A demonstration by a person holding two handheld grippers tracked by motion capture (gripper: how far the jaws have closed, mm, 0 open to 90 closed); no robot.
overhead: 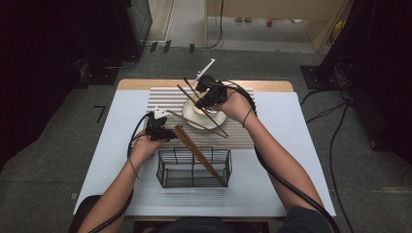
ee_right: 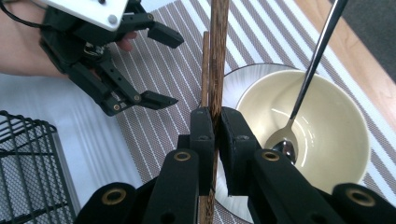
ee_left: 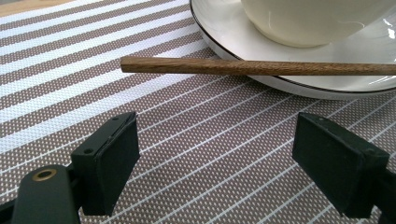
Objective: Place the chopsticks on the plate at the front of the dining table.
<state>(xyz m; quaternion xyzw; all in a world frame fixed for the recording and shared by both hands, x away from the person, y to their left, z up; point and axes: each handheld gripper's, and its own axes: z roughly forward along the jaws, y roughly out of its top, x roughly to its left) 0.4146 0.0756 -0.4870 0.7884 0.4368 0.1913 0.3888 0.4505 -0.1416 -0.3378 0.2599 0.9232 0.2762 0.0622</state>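
My right gripper (ee_right: 214,122) pinches one chopstick (ee_right: 217,70) upright between its pressed jaws, lifted above the bowl (ee_right: 317,135) so it can go to the basket (overhead: 193,168). My left gripper (ee_left: 219,163) waits with jaws spread, another chopstick (ee_left: 261,67) lying just ahead on the plate (ee_left: 224,37).

One cream ceramic bowl (overhead: 195,108), one white saucer (overhead: 216,120), one metal spoon (ee_right: 306,74), one black wire basket (overhead: 193,168), several brown wooden chopsticks (overhead: 199,154), exact number unclear.

A dark wooden chopstick (ee_right: 218,60) stands clamped in the right gripper (ee_right: 215,123) beside the bowl (ee_right: 327,121).
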